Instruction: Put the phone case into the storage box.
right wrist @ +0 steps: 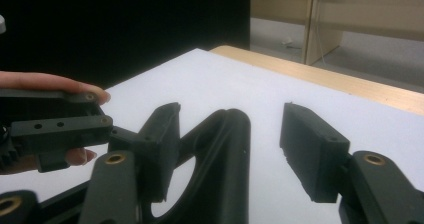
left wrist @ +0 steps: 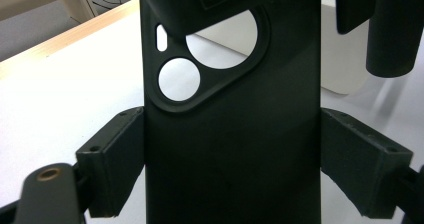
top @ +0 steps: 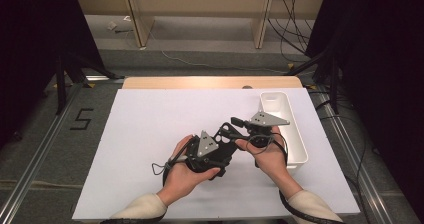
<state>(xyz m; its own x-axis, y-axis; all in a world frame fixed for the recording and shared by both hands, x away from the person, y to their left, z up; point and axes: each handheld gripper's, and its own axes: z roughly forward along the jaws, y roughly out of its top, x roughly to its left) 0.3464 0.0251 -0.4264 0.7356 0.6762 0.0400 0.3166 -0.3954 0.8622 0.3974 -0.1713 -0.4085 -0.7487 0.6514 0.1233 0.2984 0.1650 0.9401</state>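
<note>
Between left fingers [left wrist: 117, 169], clamped — phone case [left wrist: 232, 134]

You have a black phone case [left wrist: 235, 149] in hand, a matte shell with a raised camera island at one end that is pierced by two round openings and a narrow slot. In the left gripper view it stands lengthwise between the two pads, back facing the camera and cutouts at the far end, with the white table showing through them. From above you see it [top: 226, 136] off the table, near the middle-right of the white surface.
</note>
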